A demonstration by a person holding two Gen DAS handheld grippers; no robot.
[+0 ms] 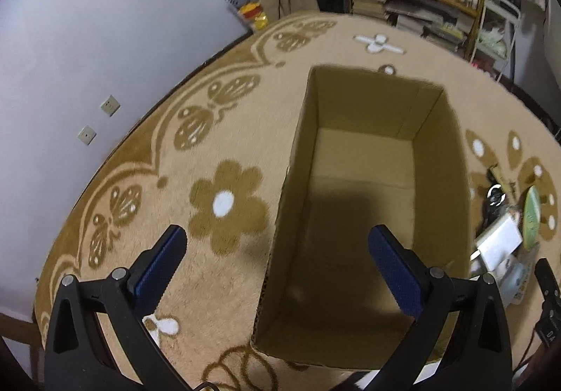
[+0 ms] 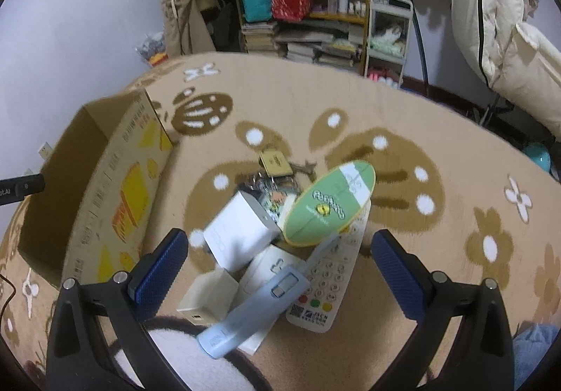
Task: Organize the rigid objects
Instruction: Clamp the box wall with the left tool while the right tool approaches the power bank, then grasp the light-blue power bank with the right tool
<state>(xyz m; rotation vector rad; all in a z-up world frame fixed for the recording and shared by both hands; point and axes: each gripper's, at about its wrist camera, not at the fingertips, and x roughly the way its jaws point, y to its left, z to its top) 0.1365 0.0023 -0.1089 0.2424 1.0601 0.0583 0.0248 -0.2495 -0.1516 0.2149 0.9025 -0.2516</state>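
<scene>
Rigid objects lie in a loose pile on the patterned carpet [image 2: 438, 110], just beside the open cardboard box [image 1: 441, 159], on its right side in the left wrist view. The box is an elongated rectangle with its long axis running away from the left gripper [image 1: 277, 268]; its opening faces up and the interior shows only bare cardboard floor.

In the right wrist view the pile sits directly ahead of the right gripper [image 2: 280, 268]. The pale blue elongated device [image 2: 256, 307] lies with its long axis diagonal, near end toward the lower left, far end pointing up and right. It overlaps a flat white box [image 2: 266, 268]. The white remote control [image 2: 329, 278] lies alongside it, roughly parallel, keypad up and its printed end nearest the camera. A small cream charger cube [image 2: 207, 296] touches the blue device on its left. A larger white adapter block [image 2: 242, 229] sits behind the cube. A green oval fan [image 2: 329, 205] is tilted, its long axis rising toward the upper right, and it rests over the far end of the remote. Beyond these lie a tan padlock [image 2: 275, 163] and a clear, indistinct item.

Both grippers have their jaws spread wide apart and grip nothing; the left one hovers over the near end of the box.
</scene>
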